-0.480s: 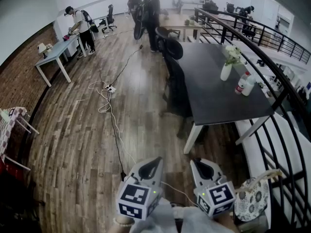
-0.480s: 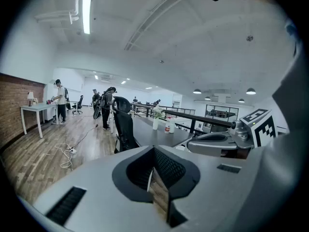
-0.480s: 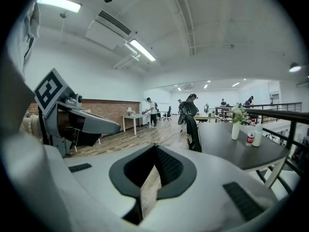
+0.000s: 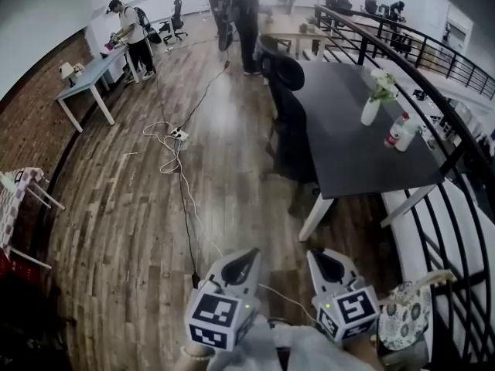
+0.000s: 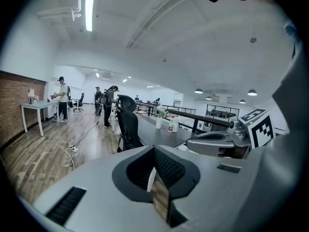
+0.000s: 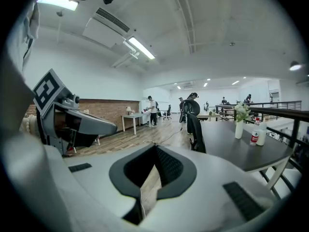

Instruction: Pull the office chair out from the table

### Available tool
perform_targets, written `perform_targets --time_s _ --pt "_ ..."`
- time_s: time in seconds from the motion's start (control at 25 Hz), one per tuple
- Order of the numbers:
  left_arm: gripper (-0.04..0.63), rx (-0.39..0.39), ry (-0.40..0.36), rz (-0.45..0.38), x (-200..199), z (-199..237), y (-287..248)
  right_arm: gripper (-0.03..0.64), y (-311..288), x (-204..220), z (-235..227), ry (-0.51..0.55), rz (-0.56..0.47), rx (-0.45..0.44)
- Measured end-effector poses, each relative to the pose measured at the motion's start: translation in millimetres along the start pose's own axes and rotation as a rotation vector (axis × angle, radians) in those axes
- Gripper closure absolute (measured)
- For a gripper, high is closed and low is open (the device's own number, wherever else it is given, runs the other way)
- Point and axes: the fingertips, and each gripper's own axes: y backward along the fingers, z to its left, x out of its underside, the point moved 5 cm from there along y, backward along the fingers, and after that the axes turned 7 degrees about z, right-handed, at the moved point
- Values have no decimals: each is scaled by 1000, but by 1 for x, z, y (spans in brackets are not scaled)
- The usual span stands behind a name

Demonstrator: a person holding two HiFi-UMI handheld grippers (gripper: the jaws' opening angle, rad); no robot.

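Observation:
A black office chair [image 4: 292,130] with a headrest stands tucked against the left long side of the dark table [image 4: 352,157], well ahead of me. It also shows in the left gripper view as the chair [image 5: 126,125] and in the right gripper view as the chair [image 6: 195,127]. My left gripper [image 4: 249,253] and right gripper [image 4: 318,255] hang side by side near the bottom of the head view, far short of the chair. Both are shut with nothing between the jaws, as the left gripper [image 5: 154,154] and right gripper [image 6: 155,150] show in their own views.
A white vase with flowers [image 4: 373,103] and a bottle [image 4: 396,132] stand on the table. A cable [image 4: 181,184] and power strip [image 4: 178,135] lie on the wooden floor. A black railing [image 4: 445,141] runs on the right. People [image 4: 246,18] stand far off, one by a white desk [image 4: 85,79].
The chair and table have slid slightly to the right in the head view. Both grippers keep their place and stay shut.

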Motion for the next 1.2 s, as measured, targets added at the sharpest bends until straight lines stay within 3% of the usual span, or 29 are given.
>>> perform_targets --time_s 0.28,0.72,1.2 --pt "588 -43 22 8 -6 66 6 614 -45 -14 15 -42 19 16" --pt "588 -128 62 -10 -14 176 29 614 -123 -45 67 -18 25 -28" --pt "588 -205 99 -37 0 257 59 614 -177 -60 124 43 37 -64"
